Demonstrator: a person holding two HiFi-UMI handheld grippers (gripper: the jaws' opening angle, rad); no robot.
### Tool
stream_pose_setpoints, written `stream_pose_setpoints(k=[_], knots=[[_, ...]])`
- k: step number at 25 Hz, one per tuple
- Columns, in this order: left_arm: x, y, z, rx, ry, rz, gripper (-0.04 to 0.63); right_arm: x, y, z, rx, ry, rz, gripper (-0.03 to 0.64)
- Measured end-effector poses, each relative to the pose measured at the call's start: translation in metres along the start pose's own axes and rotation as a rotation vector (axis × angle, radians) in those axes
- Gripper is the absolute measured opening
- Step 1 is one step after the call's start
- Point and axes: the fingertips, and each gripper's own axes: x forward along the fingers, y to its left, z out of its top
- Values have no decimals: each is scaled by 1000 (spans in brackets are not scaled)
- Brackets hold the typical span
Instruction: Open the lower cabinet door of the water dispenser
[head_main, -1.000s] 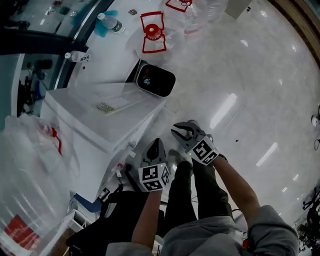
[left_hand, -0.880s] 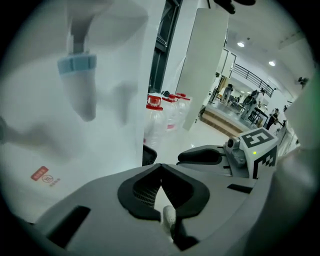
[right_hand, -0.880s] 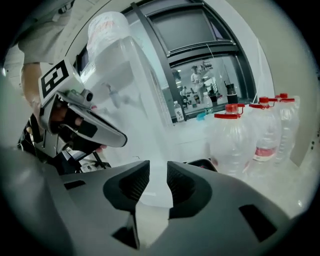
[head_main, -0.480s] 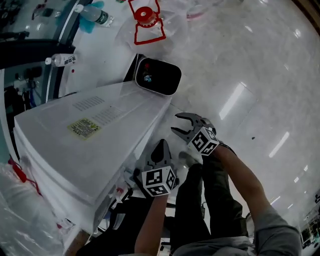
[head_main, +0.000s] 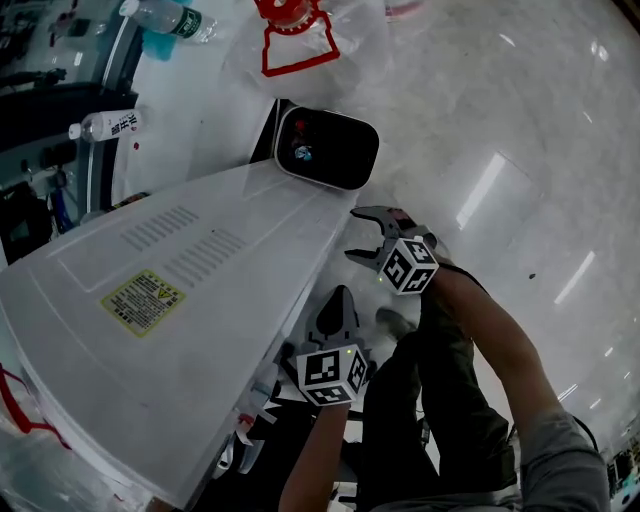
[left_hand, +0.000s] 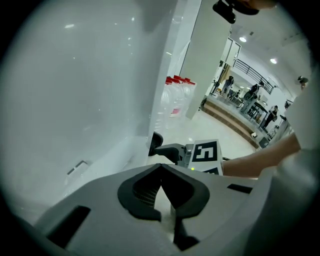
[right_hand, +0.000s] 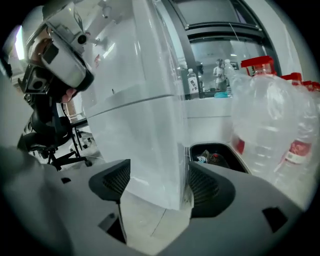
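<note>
The white water dispenser (head_main: 190, 300) fills the left of the head view from above, a yellow label on its top. In the left gripper view its smooth side wall (left_hand: 85, 100) rises close on the left. My left gripper (head_main: 340, 297) is shut with nothing in it, pointing down beside the dispenser's right side. My right gripper (head_main: 352, 235) is just past it, jaws opening. In the right gripper view the lower cabinet's corner edge (right_hand: 160, 150) shows between the spread pads (right_hand: 115, 182) of the right gripper (right_hand: 155, 187), which do not touch it.
A black bin with a white rim (head_main: 325, 148) stands on the floor behind the dispenser. Bagged water jugs with red handles (right_hand: 272, 120) are to the right of it. Small bottles (head_main: 105, 125) lie on a counter. The person's legs (head_main: 420, 400) are below the grippers. An office chair (right_hand: 55, 145) stands at left.
Both grippers have sunk lower beside the dispenser. The right jaws went from nearly shut to wide apart. The dispenser's top now fills more of the head view.
</note>
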Motion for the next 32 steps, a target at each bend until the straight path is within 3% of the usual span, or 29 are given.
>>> stream_pose_setpoints(k=[7, 19, 32], knots=[[2, 5, -17, -6, 16, -1, 9, 36, 3, -6, -57, 37, 77, 442], [0, 13, -34, -40, 26, 4, 8, 56, 8, -5, -65, 19, 29, 443], [-5, 16, -39, -28, 5, 2, 9, 55, 10, -7, -41, 47, -2, 443]])
